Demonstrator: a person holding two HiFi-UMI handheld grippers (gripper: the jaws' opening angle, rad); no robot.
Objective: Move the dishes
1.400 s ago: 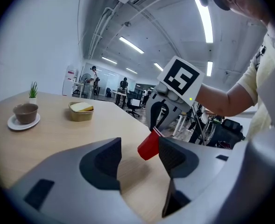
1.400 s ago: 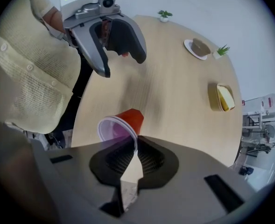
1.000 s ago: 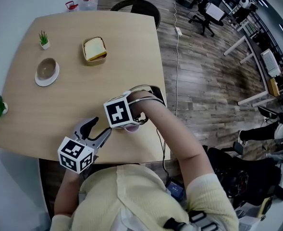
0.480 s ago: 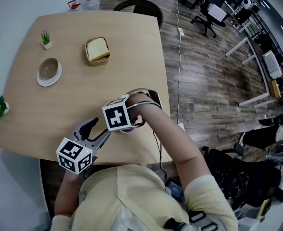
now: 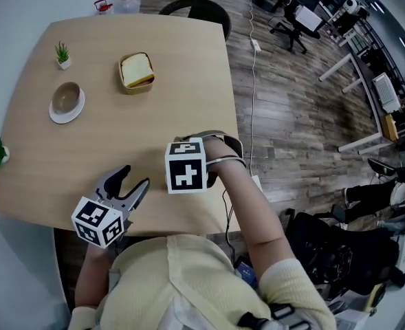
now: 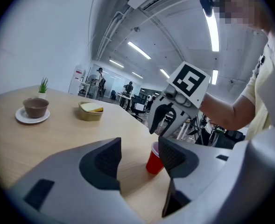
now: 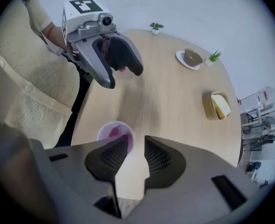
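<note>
The right hand-held gripper points straight down over the near edge of the worktop. Its jaws have just been opening and now stand apart, with bare wood showing in the gap between them. The red cup stands upright on the worktop just below it. Its rim shows past the tip of one jaw, and no pad presses on it.

The left hand-held gripper is held low, close to the person's body. It is tilted slightly down and aimed across the worktop. Its jaws are also spread, with nothing between them. In the left gripper view the cup shows beyond one jaw, under the right hand-held gripper.

Well apart from the cup, on the far side of the worktop, a brown bowl rests on a white saucer. A small potted plant stands near it. A yellow container with something pale inside sits a little further along.
</note>
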